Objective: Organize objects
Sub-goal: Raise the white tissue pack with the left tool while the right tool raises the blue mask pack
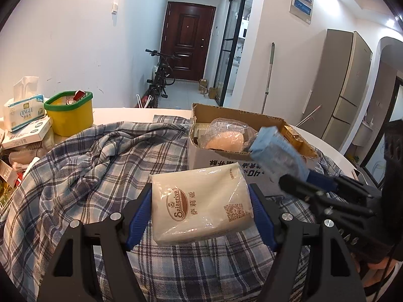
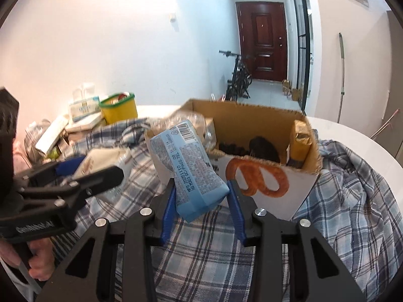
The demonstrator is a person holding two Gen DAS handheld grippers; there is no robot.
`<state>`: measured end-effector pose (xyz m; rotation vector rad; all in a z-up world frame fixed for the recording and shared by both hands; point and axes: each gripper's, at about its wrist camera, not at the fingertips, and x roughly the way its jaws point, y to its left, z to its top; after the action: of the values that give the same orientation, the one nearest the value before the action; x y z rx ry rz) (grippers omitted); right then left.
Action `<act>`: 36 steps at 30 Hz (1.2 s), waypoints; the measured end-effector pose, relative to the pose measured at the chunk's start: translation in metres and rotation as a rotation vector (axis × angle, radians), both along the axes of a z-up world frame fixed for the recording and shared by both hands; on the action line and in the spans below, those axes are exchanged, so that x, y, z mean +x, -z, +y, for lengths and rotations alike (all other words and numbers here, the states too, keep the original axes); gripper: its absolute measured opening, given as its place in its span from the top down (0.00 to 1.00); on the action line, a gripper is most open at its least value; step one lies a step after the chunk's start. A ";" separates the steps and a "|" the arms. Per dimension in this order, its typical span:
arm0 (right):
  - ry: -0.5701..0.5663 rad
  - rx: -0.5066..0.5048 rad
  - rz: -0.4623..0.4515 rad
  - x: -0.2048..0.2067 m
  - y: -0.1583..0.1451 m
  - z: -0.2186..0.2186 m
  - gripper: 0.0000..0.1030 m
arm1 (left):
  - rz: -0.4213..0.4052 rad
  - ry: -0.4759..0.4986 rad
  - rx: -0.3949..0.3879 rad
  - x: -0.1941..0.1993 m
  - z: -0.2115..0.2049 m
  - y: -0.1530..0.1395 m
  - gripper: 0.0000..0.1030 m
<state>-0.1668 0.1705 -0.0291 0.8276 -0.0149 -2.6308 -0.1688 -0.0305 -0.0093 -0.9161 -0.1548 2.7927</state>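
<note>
My left gripper (image 1: 201, 209) is shut on a cream Saizeriya napkin pack (image 1: 199, 203), held above the plaid cloth just in front of the cardboard box (image 1: 201, 151). My right gripper (image 2: 202, 201) is shut on a light blue packet (image 2: 189, 168), held near the box's (image 2: 274, 188) front left corner. The right gripper with the blue packet (image 1: 279, 156) also shows in the left wrist view, at the box's near right edge. The left gripper and napkin pack (image 2: 100, 161) show at the left in the right wrist view. The box holds a clear bag with bread (image 1: 226, 136), a gold packet (image 2: 299, 141) and dark items.
A blue plaid cloth (image 1: 100, 166) covers the white round table (image 2: 352, 133). At the far left stand a yellow tub with green rim (image 1: 70, 115), a tissue pack (image 1: 24, 110) and stacked flat boxes (image 1: 25, 133). A bicycle (image 1: 161, 75) and a door lie beyond.
</note>
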 end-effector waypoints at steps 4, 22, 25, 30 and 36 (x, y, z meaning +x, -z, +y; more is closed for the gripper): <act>0.023 -0.031 0.035 0.003 -0.008 0.007 0.63 | 0.013 0.005 0.001 0.002 0.001 -0.002 0.27; 0.068 -0.083 0.127 0.021 -0.041 0.029 0.63 | 0.142 0.005 -0.068 0.027 0.016 -0.037 0.27; 0.079 -0.085 0.166 0.032 -0.058 0.033 0.64 | 0.179 0.033 -0.044 0.042 0.019 -0.053 0.27; 0.065 -0.079 0.253 0.055 -0.096 0.041 0.64 | 0.281 0.088 -0.083 0.066 0.033 -0.092 0.27; 0.060 -0.107 0.427 0.084 -0.161 0.053 0.63 | 0.431 0.081 -0.076 0.086 0.048 -0.150 0.27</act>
<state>-0.0825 0.2238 0.1324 0.2229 -0.0660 -2.7807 -0.0830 0.0175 0.1404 -0.3081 0.0530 2.8557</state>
